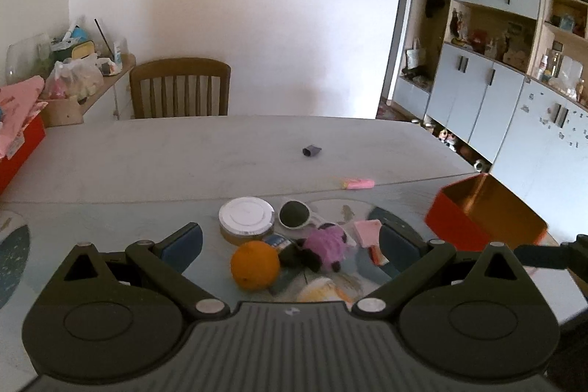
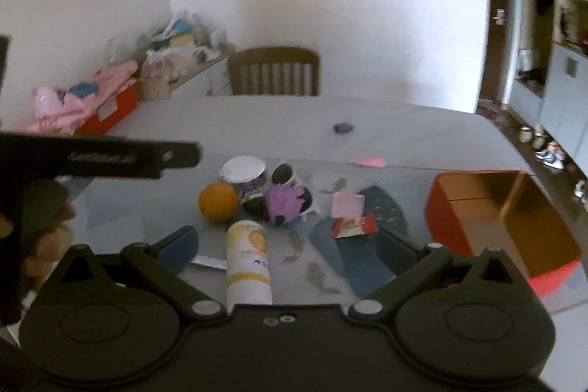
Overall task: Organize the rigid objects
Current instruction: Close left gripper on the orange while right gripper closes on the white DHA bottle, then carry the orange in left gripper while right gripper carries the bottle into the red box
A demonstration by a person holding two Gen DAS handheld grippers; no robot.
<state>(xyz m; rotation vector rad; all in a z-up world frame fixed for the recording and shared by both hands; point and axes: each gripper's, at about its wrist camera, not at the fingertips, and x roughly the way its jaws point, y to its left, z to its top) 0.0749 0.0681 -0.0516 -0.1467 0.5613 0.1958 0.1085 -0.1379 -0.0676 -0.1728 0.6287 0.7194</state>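
— What are your grippers doing?
— My left gripper (image 1: 290,241) and right gripper (image 2: 288,245) are both spread wide with nothing held, above the worktop (image 1: 147,164).
— Where are the things?
— Clustered in the middle: an orange (image 1: 254,265), a white-lidded tin (image 1: 246,217), a purple toy (image 1: 325,245) and a bottle (image 2: 248,259) lying near me. The open red box (image 2: 503,226) sits at the right. A pink marker (image 1: 358,183) lies farther off.
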